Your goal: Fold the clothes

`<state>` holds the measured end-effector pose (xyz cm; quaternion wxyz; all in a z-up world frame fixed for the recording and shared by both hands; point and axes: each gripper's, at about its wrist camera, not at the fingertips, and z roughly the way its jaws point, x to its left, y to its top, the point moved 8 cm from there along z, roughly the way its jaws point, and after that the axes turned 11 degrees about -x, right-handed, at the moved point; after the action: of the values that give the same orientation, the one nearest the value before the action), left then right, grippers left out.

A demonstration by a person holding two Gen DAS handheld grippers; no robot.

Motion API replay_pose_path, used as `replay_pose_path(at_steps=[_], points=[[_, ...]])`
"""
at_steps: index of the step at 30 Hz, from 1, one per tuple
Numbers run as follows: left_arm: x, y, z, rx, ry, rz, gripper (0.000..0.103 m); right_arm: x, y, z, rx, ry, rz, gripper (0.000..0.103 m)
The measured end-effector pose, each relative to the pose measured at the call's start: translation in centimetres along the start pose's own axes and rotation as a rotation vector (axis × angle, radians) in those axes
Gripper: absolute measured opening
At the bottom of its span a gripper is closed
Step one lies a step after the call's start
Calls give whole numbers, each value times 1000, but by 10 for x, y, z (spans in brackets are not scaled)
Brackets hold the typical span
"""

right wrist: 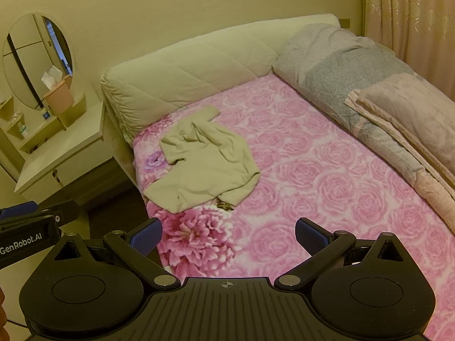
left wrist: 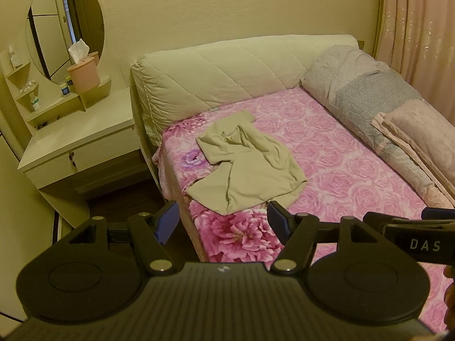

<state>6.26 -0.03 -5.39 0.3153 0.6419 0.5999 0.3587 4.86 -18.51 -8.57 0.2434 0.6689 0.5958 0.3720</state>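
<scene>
two grippers hang side by side above the near end of the bed (left wrist: 355,170), and both point at it. the left gripper (left wrist: 223,221) has its blue fingers (left wrist: 167,221) spread wide with nothing between them. the right gripper (right wrist: 229,237) is spread wide too and holds nothing. in the left view the side of the right gripper shows white letters that read "das". in the right view the side of the left gripper reads "genrobot.ai". a bit of a hand shows at the edge of each view.

the shirt (left wrist: 247,167) is pale green. it lies crumpled on the pink flower sheet, near the left side of the bed and just below the padded headboard (left wrist: 227,71). neither gripper touches it. rolled blankets (right wrist: 369,85) lie along the right side. a dresser (left wrist: 71,142) with a round mirror (left wrist: 65,25) and a pink tissue box (left wrist: 84,75) stands left of the bed.
</scene>
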Motion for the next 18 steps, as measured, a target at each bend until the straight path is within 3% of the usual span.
replay_pose_path(at_steps=[18], points=[[23,-2,14,36,-14,-11,65,14,3,6,-17,2,11,102]])
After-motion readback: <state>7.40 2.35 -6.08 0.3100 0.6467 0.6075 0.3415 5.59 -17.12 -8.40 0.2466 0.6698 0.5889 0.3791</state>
